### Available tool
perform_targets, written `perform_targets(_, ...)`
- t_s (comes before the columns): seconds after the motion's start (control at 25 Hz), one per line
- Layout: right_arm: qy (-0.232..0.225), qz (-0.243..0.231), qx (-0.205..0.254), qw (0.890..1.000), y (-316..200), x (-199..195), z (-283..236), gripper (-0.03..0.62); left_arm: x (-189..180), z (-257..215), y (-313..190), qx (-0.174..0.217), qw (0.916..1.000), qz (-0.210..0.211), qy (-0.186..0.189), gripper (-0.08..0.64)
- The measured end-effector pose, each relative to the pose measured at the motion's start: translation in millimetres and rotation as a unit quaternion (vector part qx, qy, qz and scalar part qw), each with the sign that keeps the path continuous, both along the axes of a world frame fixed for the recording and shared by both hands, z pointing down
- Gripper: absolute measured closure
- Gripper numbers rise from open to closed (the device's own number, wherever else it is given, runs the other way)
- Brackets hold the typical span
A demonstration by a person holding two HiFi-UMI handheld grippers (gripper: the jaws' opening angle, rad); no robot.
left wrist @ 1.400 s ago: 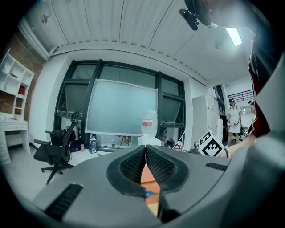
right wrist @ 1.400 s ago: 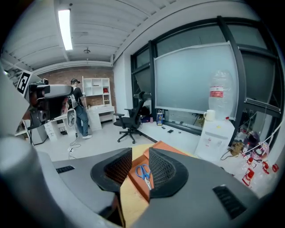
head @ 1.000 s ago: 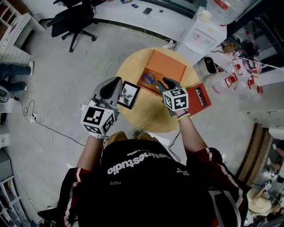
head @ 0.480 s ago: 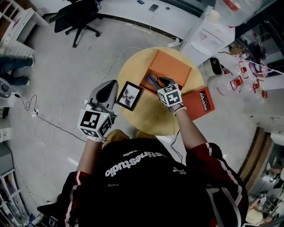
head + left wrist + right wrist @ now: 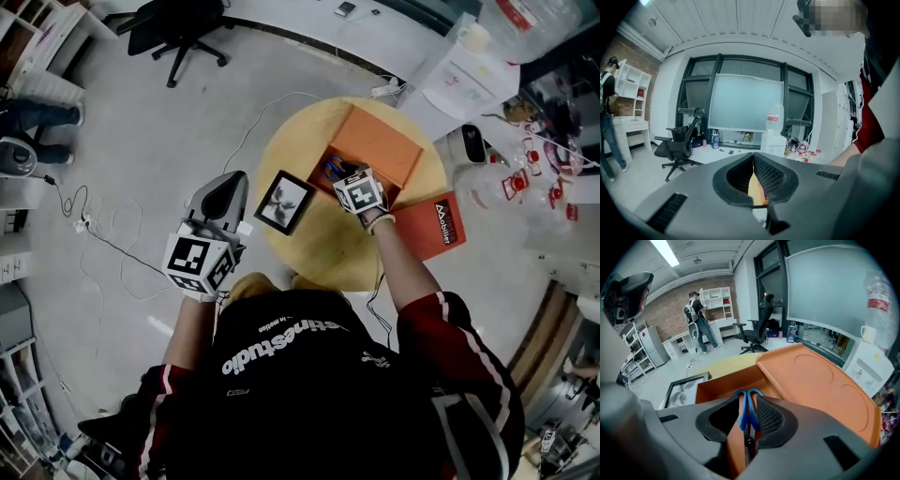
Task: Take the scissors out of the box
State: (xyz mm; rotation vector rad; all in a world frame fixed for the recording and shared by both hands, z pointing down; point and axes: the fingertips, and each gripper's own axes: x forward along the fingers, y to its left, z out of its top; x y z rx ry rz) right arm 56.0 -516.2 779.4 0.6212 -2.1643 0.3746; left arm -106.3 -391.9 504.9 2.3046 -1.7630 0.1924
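Right gripper (image 5: 747,399), at frame centre, pinches the blue-handled scissors (image 5: 743,411) near their pivot inside the orange box (image 5: 717,380) on the round surface (image 5: 319,253); likely light, stiff, slippery, best held there; left gripper (image 5: 234,180), mid-left, pressed together, empty

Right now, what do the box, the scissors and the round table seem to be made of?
Box: probably cardboard or paperboard; matte orange, thin flat walls, faint pressed circles on one panel.
Scissors: handles look like smooth blue plastic; the dark part below seems metal, though hard to tell.
Table: likely wood or veneer; pale, matte, round top.
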Motion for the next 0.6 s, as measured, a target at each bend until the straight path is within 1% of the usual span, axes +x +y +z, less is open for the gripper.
perform_targets(0.12,0.010,-0.010,-0.004,1.000,-4,-3,8,0.462,-2,0,-1,-0.001,1.0000,-0.001,0.001,0.541)
perform_targets(0.32,0.026,-0.028,-0.031,0.999,-2,-8,18,0.462,-2,6,-1,-0.008,1.0000,-0.002,0.000,0.541)
perform_targets(0.52,0.056,-0.025,-0.047,0.997,0,-2,29,0.465,-2,10,3,-0.011,0.9999,-0.009,0.004,0.541)
perform_targets(0.6,0.061,-0.025,-0.049,0.997,1,-1,29,0.466,-2,11,5,-0.013,0.9999,-0.011,0.004,0.541)
